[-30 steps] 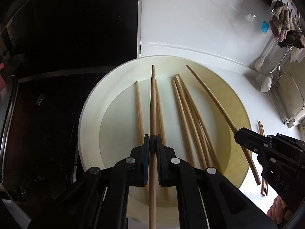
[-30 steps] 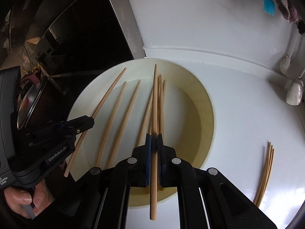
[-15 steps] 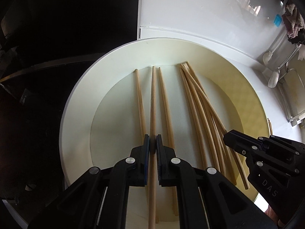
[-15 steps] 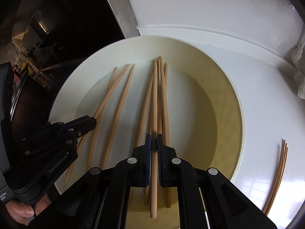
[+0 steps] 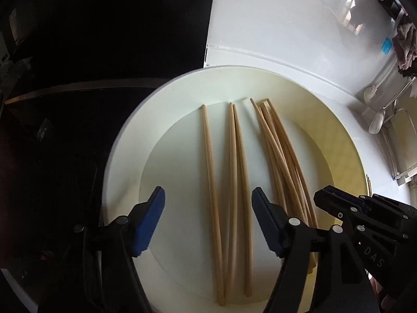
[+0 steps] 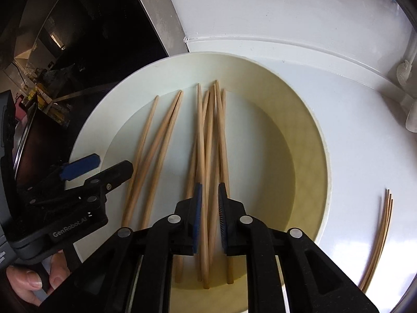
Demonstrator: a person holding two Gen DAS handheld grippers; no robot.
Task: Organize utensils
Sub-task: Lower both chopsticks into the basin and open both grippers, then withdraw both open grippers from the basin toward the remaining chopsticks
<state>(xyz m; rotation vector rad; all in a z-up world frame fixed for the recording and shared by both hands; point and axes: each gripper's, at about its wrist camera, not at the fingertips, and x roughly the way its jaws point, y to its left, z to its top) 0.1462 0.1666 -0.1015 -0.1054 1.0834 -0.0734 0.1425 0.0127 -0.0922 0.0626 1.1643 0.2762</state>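
Left hand-held gripper (image 5: 208, 200) opening wide over chopsticks (image 5: 234, 169), right hand-held gripper (image 6: 208, 193) parting, plate (image 5: 125, 156) beneath

The left claw (image 6: 96, 167) body reads "GenRobot.AI"; the right claw (image 5: 328, 198) body reads "DAS".

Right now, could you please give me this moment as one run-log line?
left hand-held gripper: opening, chopstick released | right hand-held gripper: opening, chopstick between jaws | chopsticks: on plate | spare sticks: on counter

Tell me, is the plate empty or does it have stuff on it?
Not empty. The plate has wooden chopsticks lying flat on it in two loose groups.
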